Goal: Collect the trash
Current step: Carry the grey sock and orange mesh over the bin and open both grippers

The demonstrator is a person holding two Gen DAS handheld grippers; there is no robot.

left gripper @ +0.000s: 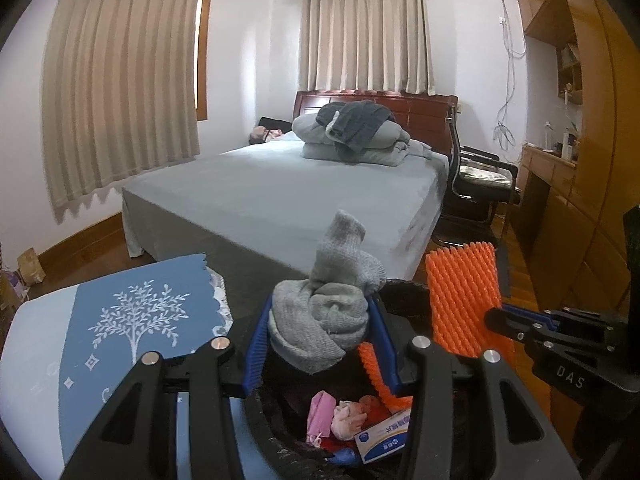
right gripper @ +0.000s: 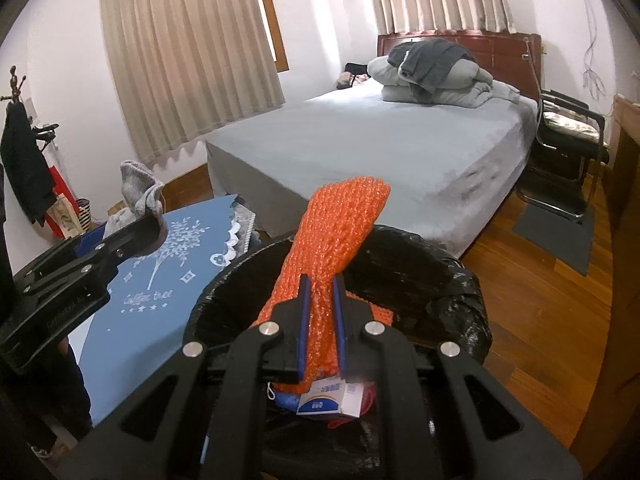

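My left gripper (left gripper: 318, 324) is shut on a grey knitted sock (left gripper: 332, 312) and holds it over the black-lined trash bin (left gripper: 404, 292). My right gripper (right gripper: 320, 300) is shut on an orange foam net sleeve (right gripper: 340, 232) above the same bin (right gripper: 460, 288); the sleeve also shows in the left wrist view (left gripper: 464, 296). Inside the bin lie a white and blue box (left gripper: 384, 436), pink wrappers (left gripper: 320, 416) and other scraps. The left gripper with the sock shows at the left of the right wrist view (right gripper: 140, 200).
A table with a blue tree-print cloth (left gripper: 120, 340) stands just left of the bin. A bed with a grey sheet (left gripper: 300, 200) and folded bedding lies behind. A black chair (left gripper: 476, 184) and wooden cabinets (left gripper: 580, 220) stand at right. The floor is wood.
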